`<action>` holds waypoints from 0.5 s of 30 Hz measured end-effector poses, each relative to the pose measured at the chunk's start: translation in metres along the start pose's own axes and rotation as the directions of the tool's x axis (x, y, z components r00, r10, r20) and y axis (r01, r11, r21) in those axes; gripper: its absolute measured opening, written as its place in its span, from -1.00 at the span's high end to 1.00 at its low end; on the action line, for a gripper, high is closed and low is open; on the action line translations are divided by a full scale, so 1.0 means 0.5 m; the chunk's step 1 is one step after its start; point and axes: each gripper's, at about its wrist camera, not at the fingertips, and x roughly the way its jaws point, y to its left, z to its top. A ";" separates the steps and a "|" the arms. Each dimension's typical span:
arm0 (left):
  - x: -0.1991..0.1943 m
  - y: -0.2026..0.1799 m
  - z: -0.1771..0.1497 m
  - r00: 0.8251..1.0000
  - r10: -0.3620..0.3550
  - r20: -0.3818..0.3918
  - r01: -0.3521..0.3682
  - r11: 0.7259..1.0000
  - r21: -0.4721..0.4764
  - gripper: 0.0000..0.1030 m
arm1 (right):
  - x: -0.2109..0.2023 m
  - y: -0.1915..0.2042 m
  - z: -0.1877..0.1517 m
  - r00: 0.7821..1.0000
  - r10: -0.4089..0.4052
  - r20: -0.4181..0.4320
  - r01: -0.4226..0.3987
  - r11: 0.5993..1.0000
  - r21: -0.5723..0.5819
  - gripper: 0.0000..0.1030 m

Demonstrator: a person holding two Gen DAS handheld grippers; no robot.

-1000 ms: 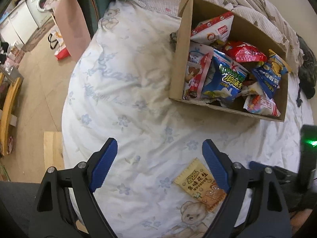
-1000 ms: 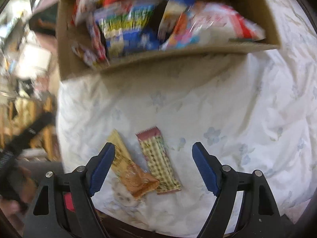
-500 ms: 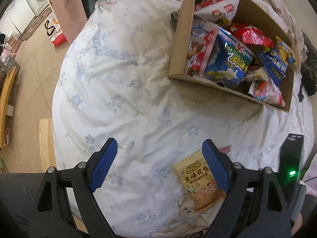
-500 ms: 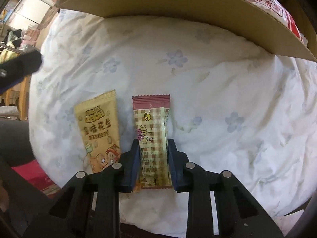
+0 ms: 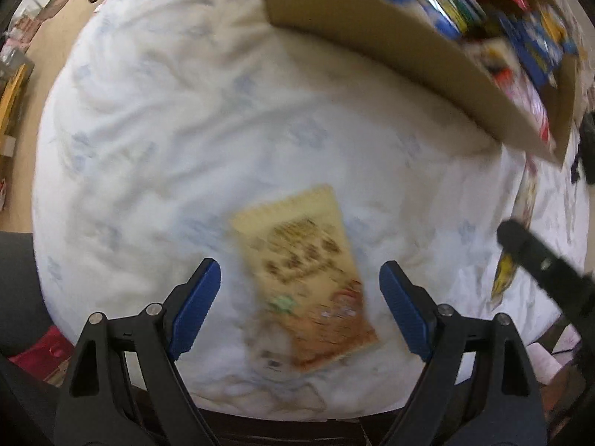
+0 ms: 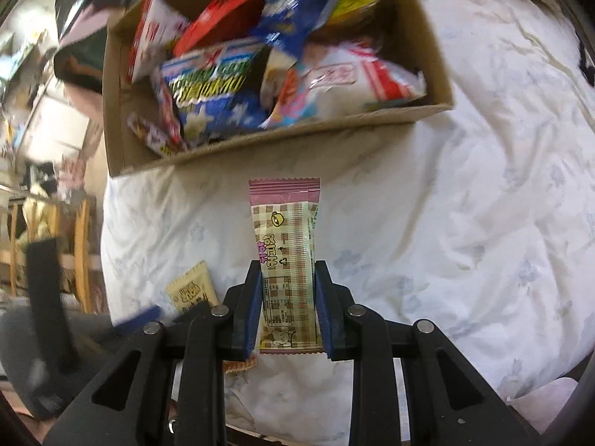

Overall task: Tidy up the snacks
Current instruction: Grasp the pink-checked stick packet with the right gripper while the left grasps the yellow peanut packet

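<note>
Nearest the right tool (image 6: 286,314), a checked wafer bar (image 6: 285,260) is pinched, lifted off the bed (image 6: 465,223). Left tool (image 5: 299,310) hangs spread over the yellow peanut packet (image 5: 303,275). Beyond, the cardboard box (image 6: 282,141) awaits; next move: carry and release inside.

Open quilt (image 5: 156,141) lies all around my left tongs (image 5: 299,308), nothing blocking but the yellow packet (image 5: 305,278) flat between the tips. Ahead of my right tongs (image 6: 286,308), the box (image 6: 260,145) wall rises, its inside crammed with snacks (image 6: 230,81).
</note>
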 end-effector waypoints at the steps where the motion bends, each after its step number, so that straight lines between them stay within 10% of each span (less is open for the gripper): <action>1: 0.007 -0.012 -0.005 1.000 0.014 -0.001 -0.014 1.000 0.013 -0.65 | -0.005 -0.006 0.000 1.000 0.004 0.004 -0.004 1.000 0.008 0.46; 8: 0.032 -0.025 -0.024 0.999 0.031 -0.016 -0.031 0.999 -0.021 -0.65 | -0.034 -0.022 0.008 0.999 0.030 0.038 -0.031 0.999 0.019 0.46; 15: 0.032 -0.039 -0.073 0.999 0.043 0.008 -0.043 0.999 0.024 0.03 | -0.041 -0.006 0.011 0.996 0.065 0.062 -0.066 0.998 0.018 0.46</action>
